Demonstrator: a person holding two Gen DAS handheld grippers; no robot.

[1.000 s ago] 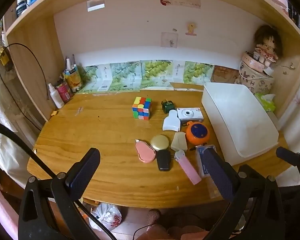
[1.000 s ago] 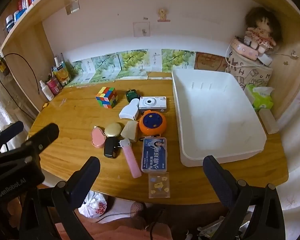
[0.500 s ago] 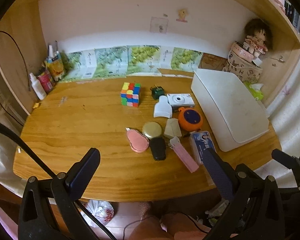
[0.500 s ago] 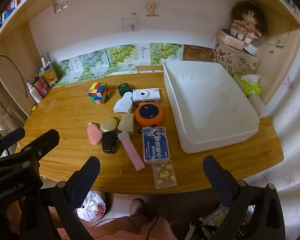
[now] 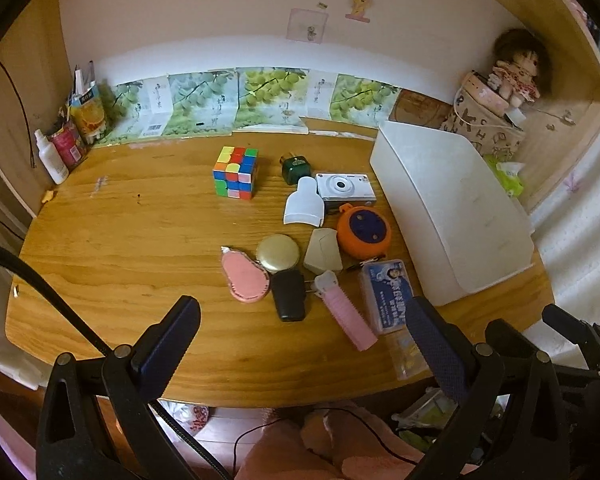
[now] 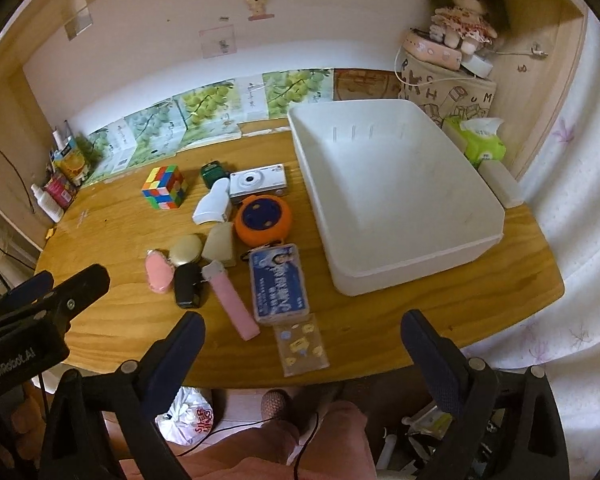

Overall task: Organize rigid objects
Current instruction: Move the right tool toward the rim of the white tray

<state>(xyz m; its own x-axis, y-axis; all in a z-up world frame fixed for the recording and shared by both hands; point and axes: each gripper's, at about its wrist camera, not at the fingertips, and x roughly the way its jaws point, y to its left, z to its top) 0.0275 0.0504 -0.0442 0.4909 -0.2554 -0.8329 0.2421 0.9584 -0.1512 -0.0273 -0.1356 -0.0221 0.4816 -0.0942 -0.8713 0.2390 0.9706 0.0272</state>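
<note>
With both the left gripper [image 5: 300,344] and right gripper [image 6: 302,354] spread empty, lower squarely over the blue case [image 6: 279,290] on the table [image 6: 380,320], beside the empty white bin [image 6: 388,200].

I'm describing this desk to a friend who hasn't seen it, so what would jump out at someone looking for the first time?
Probably the big empty white bin filling the right side of the wooden desk, and beside it the tight cluster of small items, with the bright Rubik's cube standing slightly apart at the left and the orange round case in the middle. A doll sits on a box in the back right corner.
</note>
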